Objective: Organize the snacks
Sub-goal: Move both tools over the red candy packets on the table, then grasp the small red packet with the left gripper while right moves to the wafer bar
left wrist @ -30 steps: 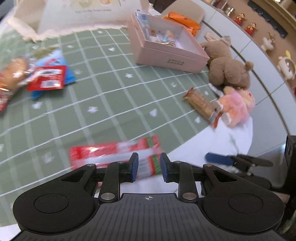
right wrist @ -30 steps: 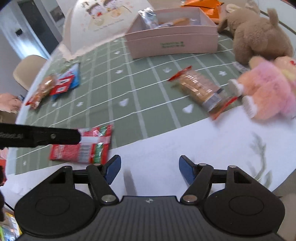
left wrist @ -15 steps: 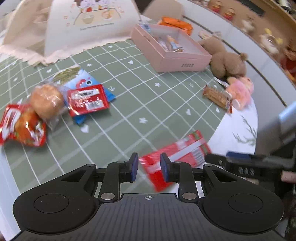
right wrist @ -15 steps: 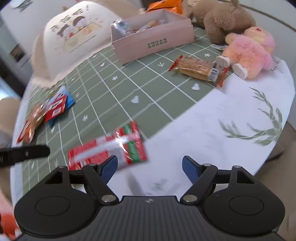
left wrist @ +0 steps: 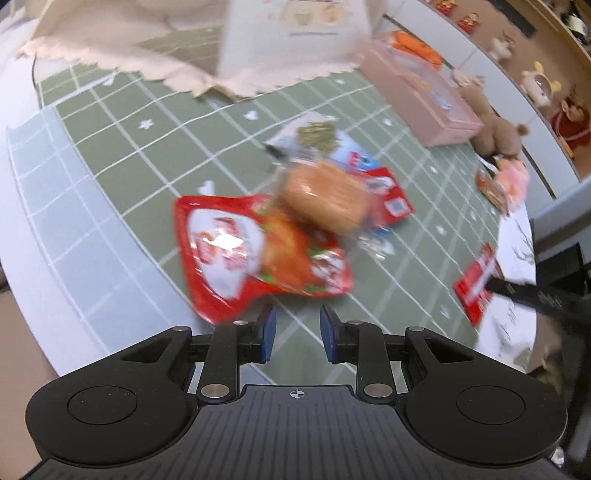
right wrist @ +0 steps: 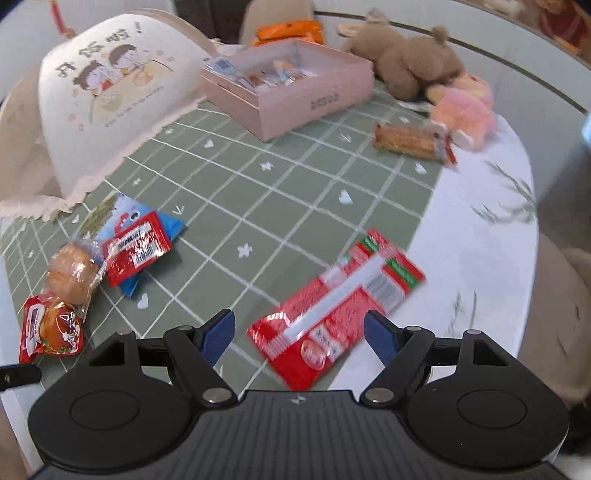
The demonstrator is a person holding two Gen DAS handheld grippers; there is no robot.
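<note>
My left gripper [left wrist: 294,330] is empty, its jaws a narrow gap apart, just short of a red snack pouch [left wrist: 255,254]. A wrapped bun [left wrist: 325,199] lies on that pouch, over small red and blue packets [left wrist: 391,199]. My right gripper [right wrist: 299,336] is open and empty above a long red snack pack [right wrist: 336,314] lying at the mat's edge. That pack also shows in the left wrist view [left wrist: 476,280]. The pink box [right wrist: 295,88] holds several small snacks at the back. A biscuit pack [right wrist: 410,142] lies by the pink plush.
A brown plush [right wrist: 410,59] and a pink plush [right wrist: 465,110] sit at the right edge of the round table. A white food cover [right wrist: 110,96] stands at the back left. An orange pack [right wrist: 291,29] lies behind the box.
The left gripper has swung left from the long red pack to the pouch and bun pile. The right gripper has moved over the long red pack.
</note>
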